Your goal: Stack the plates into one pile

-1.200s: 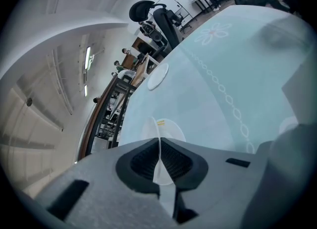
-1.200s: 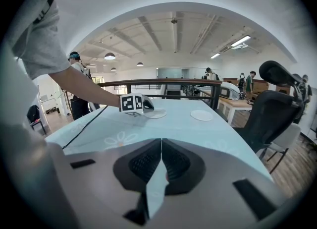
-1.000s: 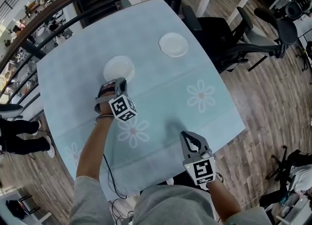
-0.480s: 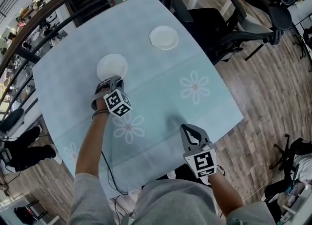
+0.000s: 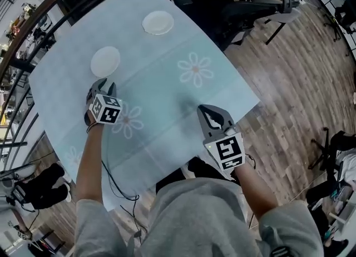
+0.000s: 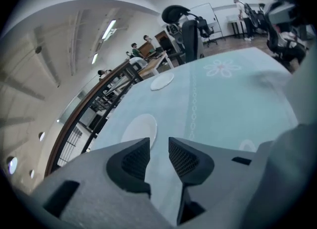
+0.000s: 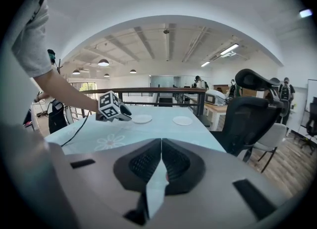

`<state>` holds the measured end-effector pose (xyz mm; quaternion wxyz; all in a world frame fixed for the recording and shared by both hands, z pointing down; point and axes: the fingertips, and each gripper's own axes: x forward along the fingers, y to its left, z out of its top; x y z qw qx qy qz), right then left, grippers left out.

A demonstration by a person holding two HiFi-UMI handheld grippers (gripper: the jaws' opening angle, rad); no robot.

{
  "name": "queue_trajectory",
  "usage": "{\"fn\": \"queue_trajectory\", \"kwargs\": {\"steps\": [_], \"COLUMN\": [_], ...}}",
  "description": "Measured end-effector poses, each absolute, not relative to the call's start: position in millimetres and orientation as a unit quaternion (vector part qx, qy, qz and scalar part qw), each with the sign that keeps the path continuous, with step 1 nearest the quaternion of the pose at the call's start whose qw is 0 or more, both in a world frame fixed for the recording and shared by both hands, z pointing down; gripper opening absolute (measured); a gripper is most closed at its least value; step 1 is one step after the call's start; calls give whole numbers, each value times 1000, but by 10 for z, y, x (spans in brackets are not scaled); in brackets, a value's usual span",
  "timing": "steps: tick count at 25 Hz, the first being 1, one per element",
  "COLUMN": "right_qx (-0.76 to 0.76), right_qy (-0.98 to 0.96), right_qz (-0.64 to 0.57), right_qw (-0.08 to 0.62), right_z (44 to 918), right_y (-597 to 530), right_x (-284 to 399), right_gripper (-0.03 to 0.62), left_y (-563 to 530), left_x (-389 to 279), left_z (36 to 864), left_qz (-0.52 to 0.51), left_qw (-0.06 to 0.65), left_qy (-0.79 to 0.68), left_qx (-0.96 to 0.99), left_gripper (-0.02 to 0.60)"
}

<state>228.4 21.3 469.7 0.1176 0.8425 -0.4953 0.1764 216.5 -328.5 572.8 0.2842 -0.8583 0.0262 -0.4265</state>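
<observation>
Two white plates lie apart on the pale blue flowered tablecloth [image 5: 167, 103]: a near plate [image 5: 105, 61] [image 6: 141, 129] [image 7: 142, 119] and a far plate [image 5: 158, 22] [image 6: 162, 81] [image 7: 182, 120]. My left gripper [image 5: 103, 87] [image 6: 158, 146] hovers just short of the near plate. Its jaws are opening, with nothing between them and no contact with the plate. My right gripper [image 5: 202, 108] [image 7: 161, 146] is shut and empty over the table's near right part, far from both plates. The left gripper's marker cube [image 7: 110, 105] shows in the right gripper view.
A black office chair [image 5: 222, 3] stands beyond the table's far right edge. A dark curved railing [image 5: 33, 33] runs along the far left side. A cable [image 5: 114, 181] trails from my left arm. A person's legs [image 5: 36, 189] are on the floor at lower left.
The left gripper has drawn back from the near plate toward me and its jaws have parted. The plate stays flat on the cloth. The right gripper has lifted and shifted a little.
</observation>
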Motion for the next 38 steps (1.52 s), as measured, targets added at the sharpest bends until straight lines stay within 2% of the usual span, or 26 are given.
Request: {"fn": "queue_trajectory", "kwargs": {"steps": [3, 11, 17, 24, 31, 38], "right_qx": [843, 832, 819, 801, 783, 757], "right_qy": [-502, -524, -547, -571, -576, -593], "right_qz": [162, 144, 115, 55, 21, 44], "right_qw": [104, 110, 130, 170, 234, 271], "right_z": [4603, 4548, 4424, 3921, 3561, 3462], "right_y": [434, 864, 859, 429, -85, -489], "right_x": [2378, 2332, 2338, 2413, 2399, 2378], "right_gripper": [26, 28, 26, 28, 28, 28], "left_y": [-3033, -2256, -1835, -1836, -2074, -2342], "left_x": [1814, 904, 545, 169, -92, -211], "left_z": [5446, 4908, 4557, 4316, 4211, 4236], "left_qz": [-395, -305, -233, -188, -176, -159], "left_qw": [212, 92, 48, 11, -14, -30], "left_qy": [77, 179, 225, 265, 277, 272], "left_qx": [-890, -931, -945, -946, -945, -949], "left_gripper": [69, 20, 18, 18, 18, 19]}}
